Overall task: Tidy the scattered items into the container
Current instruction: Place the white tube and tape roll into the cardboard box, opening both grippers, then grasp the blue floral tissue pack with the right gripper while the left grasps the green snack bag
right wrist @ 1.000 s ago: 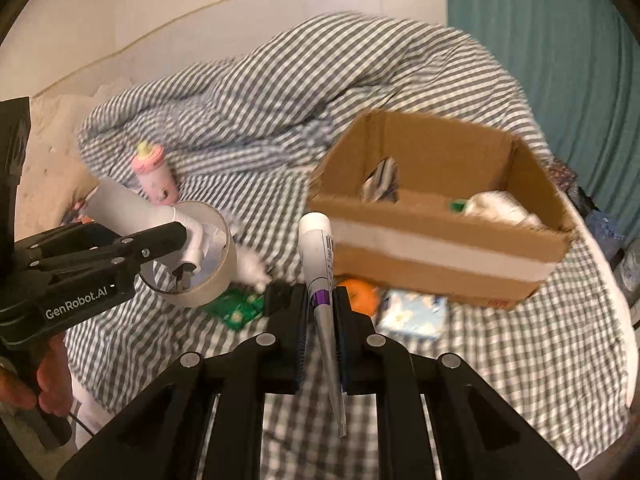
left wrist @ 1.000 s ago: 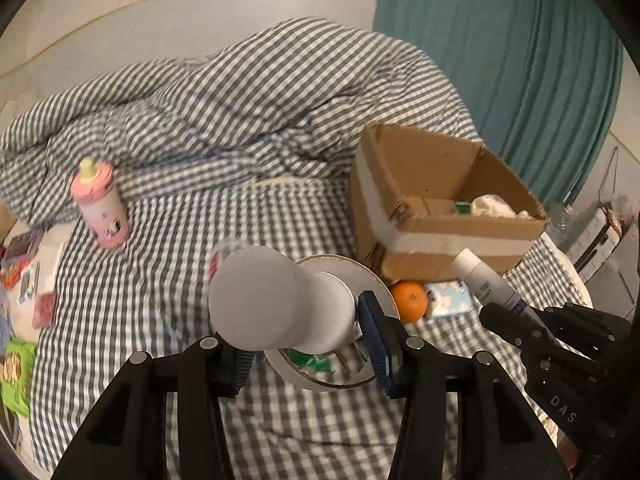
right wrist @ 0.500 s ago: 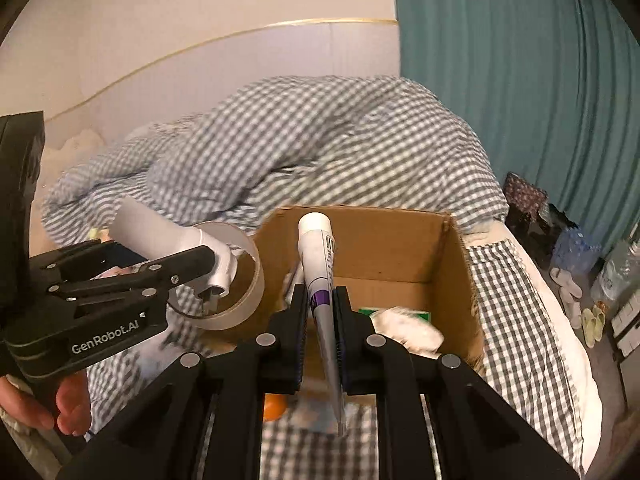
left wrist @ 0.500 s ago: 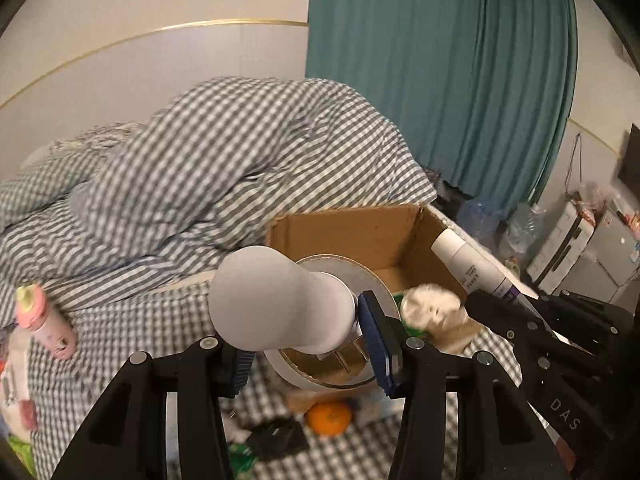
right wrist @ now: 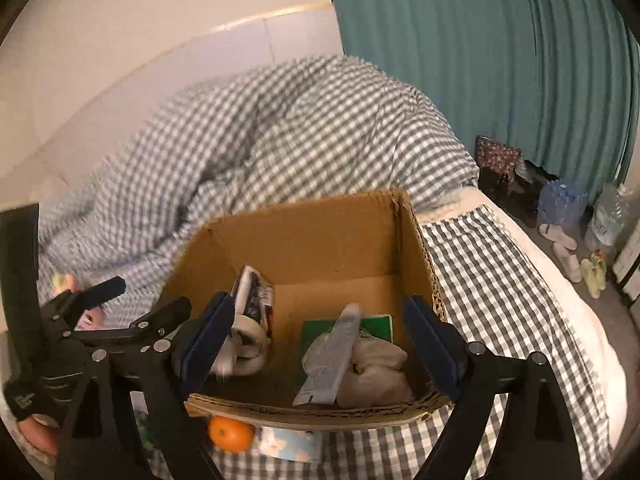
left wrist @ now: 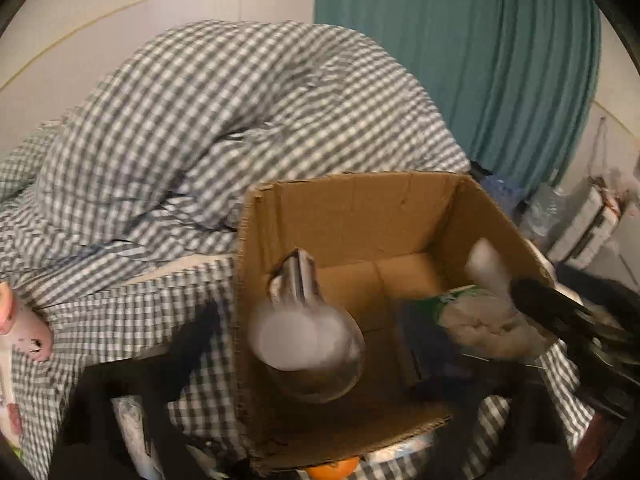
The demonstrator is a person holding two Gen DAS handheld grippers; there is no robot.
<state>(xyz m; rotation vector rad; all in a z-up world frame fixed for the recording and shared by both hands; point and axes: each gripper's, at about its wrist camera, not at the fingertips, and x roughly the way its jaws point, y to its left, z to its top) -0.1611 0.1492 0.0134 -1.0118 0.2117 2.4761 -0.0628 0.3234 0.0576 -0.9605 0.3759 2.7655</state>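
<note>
The cardboard box (right wrist: 416,240) sits on the checked bed, seen in both wrist views (left wrist: 360,200). My right gripper (right wrist: 320,344) is open above it; the white tube (right wrist: 332,356) lies loose inside, on a crumpled white bag (right wrist: 380,364). My left gripper (right wrist: 156,300) is open at the box's left side; its fingers are dark blurs in its own view. The white tape roll (left wrist: 308,344) is free inside the box, also seen in the right wrist view (right wrist: 248,344). A silver packet (left wrist: 298,280) leans against the box wall.
An orange (right wrist: 231,433) and a pale blue packet (right wrist: 286,444) lie on the bed in front of the box. A pink bottle (left wrist: 24,328) lies at the left. A heaped checked duvet (left wrist: 220,128) is behind. Teal curtain (right wrist: 500,60) and floor clutter are at the right.
Both grippers moved over the box and opened. The tape roll left the left gripper and the tube left the right gripper; both are now inside the box.
</note>
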